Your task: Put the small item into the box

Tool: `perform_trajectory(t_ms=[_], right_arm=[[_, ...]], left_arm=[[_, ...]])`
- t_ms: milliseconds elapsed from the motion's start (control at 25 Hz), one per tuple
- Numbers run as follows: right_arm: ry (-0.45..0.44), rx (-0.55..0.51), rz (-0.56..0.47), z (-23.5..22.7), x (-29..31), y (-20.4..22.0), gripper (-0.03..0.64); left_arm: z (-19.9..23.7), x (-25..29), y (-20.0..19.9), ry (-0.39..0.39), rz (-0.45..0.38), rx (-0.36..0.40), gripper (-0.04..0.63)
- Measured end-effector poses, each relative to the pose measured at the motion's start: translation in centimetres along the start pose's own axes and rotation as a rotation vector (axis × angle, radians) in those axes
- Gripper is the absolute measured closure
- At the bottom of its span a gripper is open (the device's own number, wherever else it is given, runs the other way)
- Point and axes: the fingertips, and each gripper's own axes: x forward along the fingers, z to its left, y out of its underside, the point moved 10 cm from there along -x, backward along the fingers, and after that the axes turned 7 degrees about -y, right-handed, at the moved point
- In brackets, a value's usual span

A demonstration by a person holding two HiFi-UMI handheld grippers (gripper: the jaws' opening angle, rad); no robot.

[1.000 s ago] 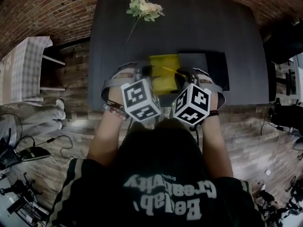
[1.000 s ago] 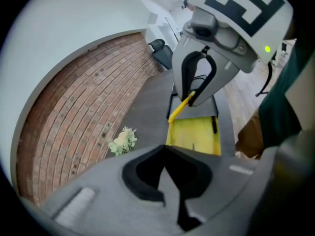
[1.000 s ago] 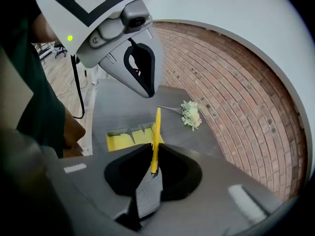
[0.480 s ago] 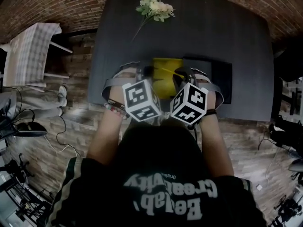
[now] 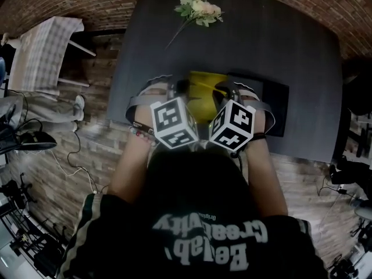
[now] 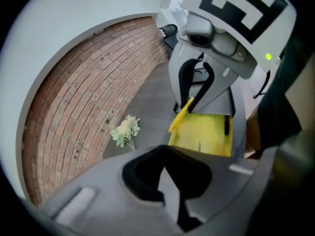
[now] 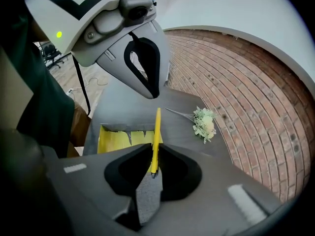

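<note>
Right gripper (image 7: 150, 175): jaws stood narrow, pinched on one end of the yellow pen (image 7: 156, 132). The shaft ran straight forward from the jaws, over the open yellow box (image 7: 114, 139) just ahead. Left gripper (image 6: 170, 183): jaws together, nothing between them.

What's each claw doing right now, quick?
Left claw: closed, nothing in it.
Right claw: closed on the yellow pen.
</note>
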Motion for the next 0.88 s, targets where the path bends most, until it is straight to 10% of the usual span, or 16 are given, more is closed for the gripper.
perform_trajectory(t_ms=[880], right_arm=[[-0.039, 0.036, 0.002, -0.5, 2.2, -0.1, 0.565]], left_arm=[[0.0, 2.1, 1.2, 0.033, 0.005, -0.016, 0.592]])
